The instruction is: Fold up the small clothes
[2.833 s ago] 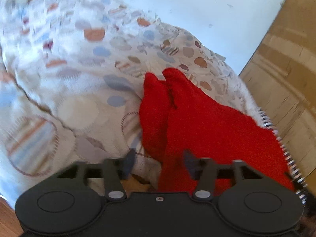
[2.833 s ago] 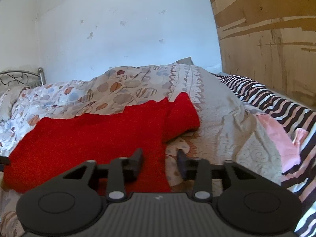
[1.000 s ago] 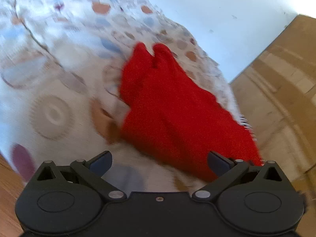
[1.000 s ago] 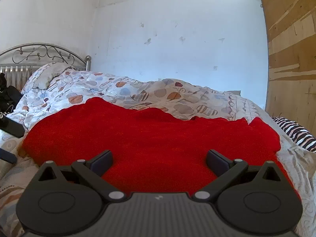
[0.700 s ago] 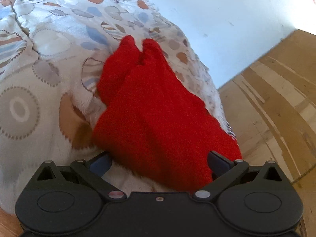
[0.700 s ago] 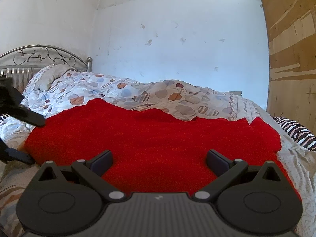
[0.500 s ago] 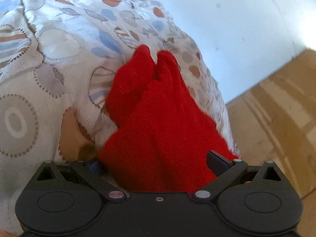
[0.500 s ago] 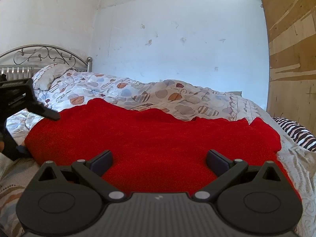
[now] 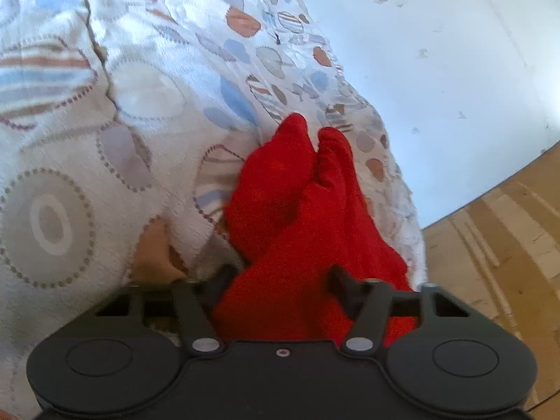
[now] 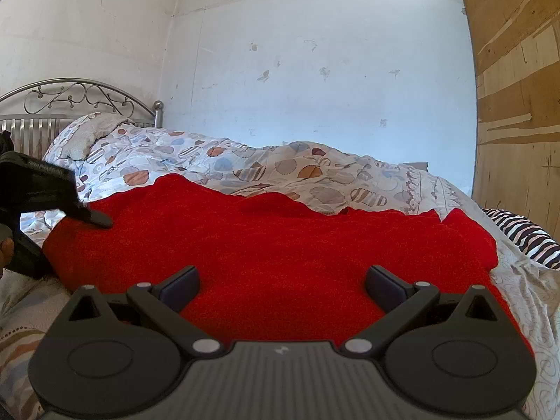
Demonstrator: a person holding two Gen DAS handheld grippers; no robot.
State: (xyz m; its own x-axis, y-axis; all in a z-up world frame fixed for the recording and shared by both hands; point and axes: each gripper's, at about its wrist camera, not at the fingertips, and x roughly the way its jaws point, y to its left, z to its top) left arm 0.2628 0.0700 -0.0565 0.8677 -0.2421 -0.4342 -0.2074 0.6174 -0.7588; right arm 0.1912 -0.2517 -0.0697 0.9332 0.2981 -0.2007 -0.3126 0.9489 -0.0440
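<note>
The left tongs (image 9: pixel 280 280) have just been closing, and a bunched end of the red garment (image 9: pixel 297 210) now sits between their fingers (image 9: pixel 341 281), which press in on the cloth from both sides at the near edge of the bed (image 10: pixel 518 280). From that grip the red cloth runs away from the left tongs in two rounded lobes that lie on the patterned duvet (image 9: pixel 140 105). In the right wrist view the left tongs (image 10: pixel 63 238) show at the garment's left end, one finger above the cloth and one below it. The right tongs (image 10: pixel 281 285) are released, their fingers (image 10: pixel 182 285) spread wide and apart from each other, with the near edge of the red garment (image 10: pixel 280 238) lying between and just beyond them; the fingers do not press on it. The garment is spread flat across the duvet (image 10: pixel 280 171), reaching almost from one side of the bed to the other. A striped cloth (image 10: pixel 525 234) lies at the bed's right edge, beside the wooden panel (image 10: pixel 518 105). A metal headboard (image 10: pixel 77 101) stands at the far left corner against the white wall (image 10: pixel 315 70).
</note>
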